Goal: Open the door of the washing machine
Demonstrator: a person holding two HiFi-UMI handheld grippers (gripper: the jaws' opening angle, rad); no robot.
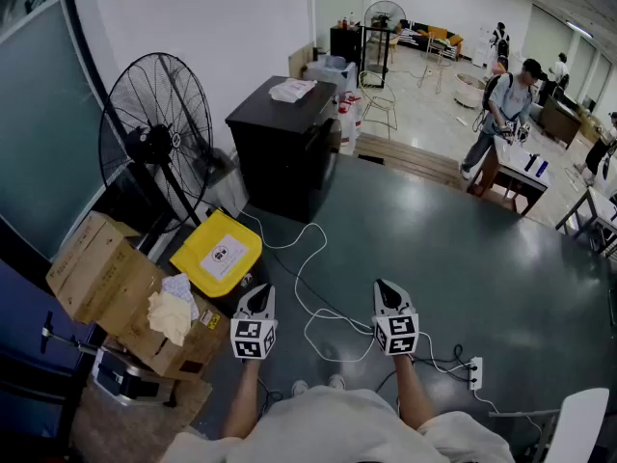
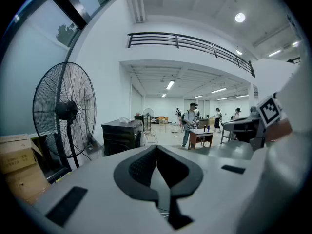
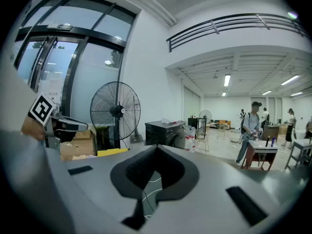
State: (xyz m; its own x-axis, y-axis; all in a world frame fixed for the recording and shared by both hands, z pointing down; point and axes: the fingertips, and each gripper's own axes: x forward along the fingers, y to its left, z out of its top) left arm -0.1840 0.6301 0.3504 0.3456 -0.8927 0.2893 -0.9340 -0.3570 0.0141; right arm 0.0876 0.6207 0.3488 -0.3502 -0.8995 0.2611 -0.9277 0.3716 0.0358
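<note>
No washing machine door can be made out in any view. A black box-shaped cabinet (image 1: pixel 284 143) stands ahead by the white wall, and it shows again as the cabinet (image 2: pixel 122 133) in the left gripper view and as the cabinet (image 3: pixel 165 133) in the right gripper view. My left gripper (image 1: pixel 258 295) and right gripper (image 1: pixel 387 287) are held side by side over the dark green floor, pointing forward and slightly down. Both are shut with nothing between the jaws: the left gripper (image 2: pixel 156 147) and the right gripper (image 3: pixel 157 147) each show their tips meeting.
A large black standing fan (image 1: pixel 154 143) is at the left, with cardboard boxes (image 1: pixel 106 283) and a yellow flat case (image 1: pixel 218 252) below it. A white cable (image 1: pixel 318 307) loops on the floor to a power strip (image 1: pixel 473 372). People stand by a table (image 1: pixel 521 167) at the far right.
</note>
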